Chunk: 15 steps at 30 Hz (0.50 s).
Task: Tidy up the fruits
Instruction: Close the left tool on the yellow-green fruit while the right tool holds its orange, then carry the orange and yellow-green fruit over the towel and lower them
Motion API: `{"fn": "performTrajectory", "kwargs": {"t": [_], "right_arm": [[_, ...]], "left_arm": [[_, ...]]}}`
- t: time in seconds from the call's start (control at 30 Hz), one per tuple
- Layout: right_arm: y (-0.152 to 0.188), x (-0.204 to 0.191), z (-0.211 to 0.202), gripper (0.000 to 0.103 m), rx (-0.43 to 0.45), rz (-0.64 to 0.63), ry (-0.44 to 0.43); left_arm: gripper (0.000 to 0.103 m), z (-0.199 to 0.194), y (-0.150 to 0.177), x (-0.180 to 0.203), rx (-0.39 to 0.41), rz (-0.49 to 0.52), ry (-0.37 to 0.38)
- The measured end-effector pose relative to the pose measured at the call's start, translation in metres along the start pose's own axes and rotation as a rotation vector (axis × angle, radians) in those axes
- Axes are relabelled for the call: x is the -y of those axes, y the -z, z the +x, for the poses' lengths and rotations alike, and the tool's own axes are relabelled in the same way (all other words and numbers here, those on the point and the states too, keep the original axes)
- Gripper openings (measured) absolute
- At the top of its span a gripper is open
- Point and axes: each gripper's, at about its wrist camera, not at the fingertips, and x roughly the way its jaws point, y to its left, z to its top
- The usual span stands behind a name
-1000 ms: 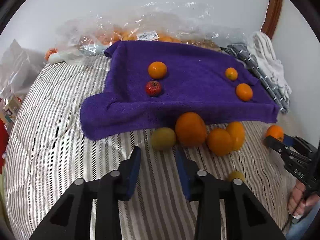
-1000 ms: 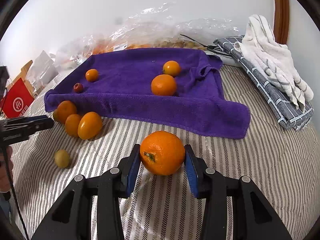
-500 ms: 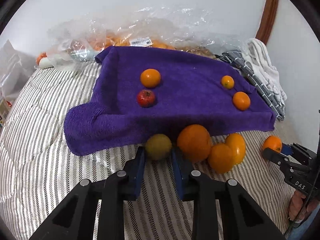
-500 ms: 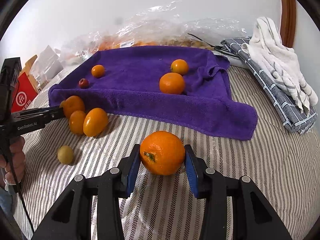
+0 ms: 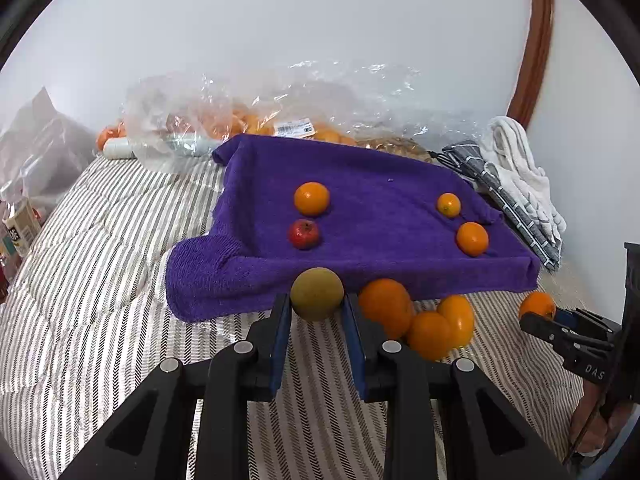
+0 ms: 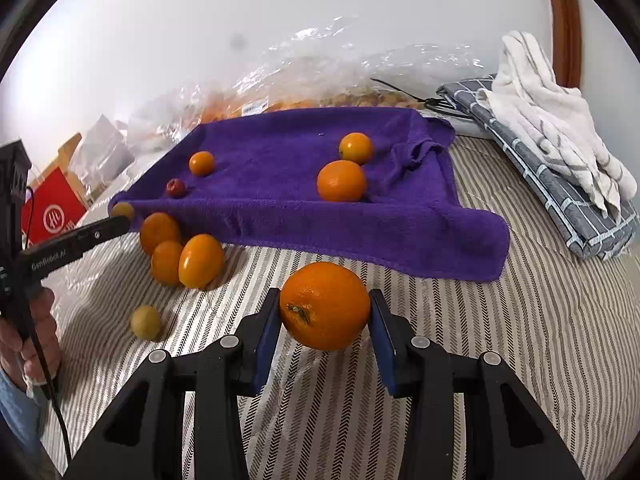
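A purple towel (image 5: pixel 376 216) lies on the striped bed and carries three oranges and a small red fruit (image 5: pixel 304 234). My left gripper (image 5: pixel 316 308) is shut on a yellow-green fruit (image 5: pixel 317 293) and holds it at the towel's front edge. Three oranges (image 5: pixel 424 322) sit clustered just to its right on the bed. My right gripper (image 6: pixel 325 312) is shut on a large orange (image 6: pixel 325 306), held just above the bed in front of the towel (image 6: pixel 320 184). Another small yellow-green fruit (image 6: pixel 145 322) lies on the bed at left.
Clear plastic bags of oranges (image 5: pixel 248 120) lie behind the towel by the wall. Folded grey and white cloths (image 6: pixel 552 152) lie at the right. A red box (image 6: pixel 52 210) stands at the left in the right wrist view.
My left gripper moved forward, closed on the yellow-green fruit and lifted it toward the towel. My right gripper kept its hold on the large orange and raised it slightly.
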Motion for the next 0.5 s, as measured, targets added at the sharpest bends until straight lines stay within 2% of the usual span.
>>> {"fn": "performTrajectory", "kwargs": {"t": [0.3,0.5], "right_arm": [[-0.001,0.007,-0.002,0.042,0.012,0.041,-0.001],[-0.003,0.011,-0.002,0.042,-0.004,0.067,0.014]], "left_arm": [[0.025,-0.011,0.0,0.003,0.057,0.03,-0.049],[0.025,-0.02,-0.004,0.001,0.095,0.019,-0.046]]}}
